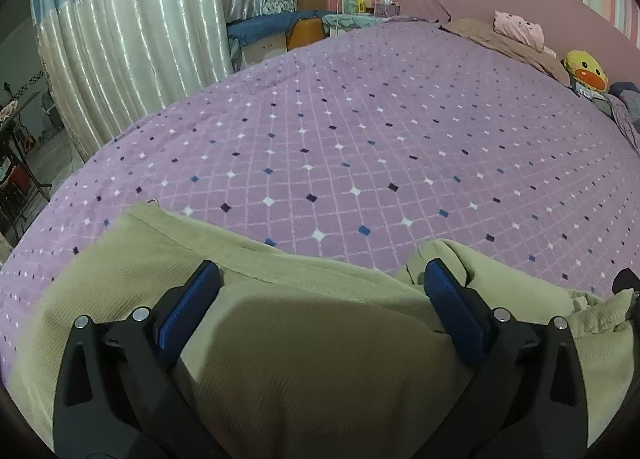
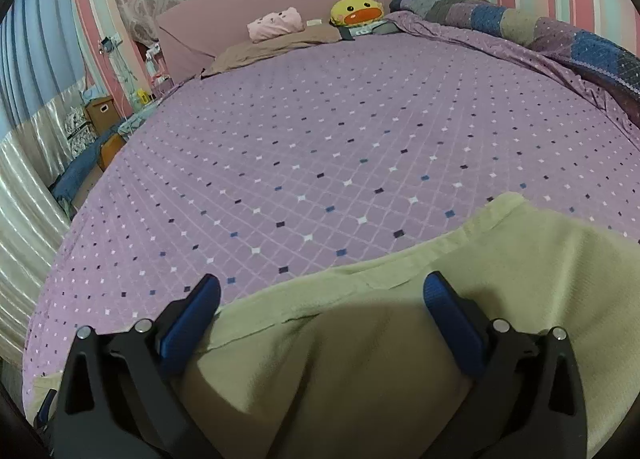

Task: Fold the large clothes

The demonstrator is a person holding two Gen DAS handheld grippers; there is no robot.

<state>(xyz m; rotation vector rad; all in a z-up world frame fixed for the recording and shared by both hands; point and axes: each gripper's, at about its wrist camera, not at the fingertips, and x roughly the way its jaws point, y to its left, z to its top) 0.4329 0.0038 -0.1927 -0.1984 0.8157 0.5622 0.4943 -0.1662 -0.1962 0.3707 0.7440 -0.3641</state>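
Since my left gripper [image 1: 320, 283] and right gripper [image 2: 320, 291] both hover wide apart, gripping nothing, above the olive garment [image 1: 304, 359] on the bed's [image 1: 360, 139] near edge, I could pinch the bedspread too.

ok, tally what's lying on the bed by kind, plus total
Garment, green: 1
Duck plush: 1
Pink plush: 1
Brown pillow: 1
Patchwork quilt: 1
Total: 5, all on the purple bedspread. Small items beside the duck plush are too unclear to count.
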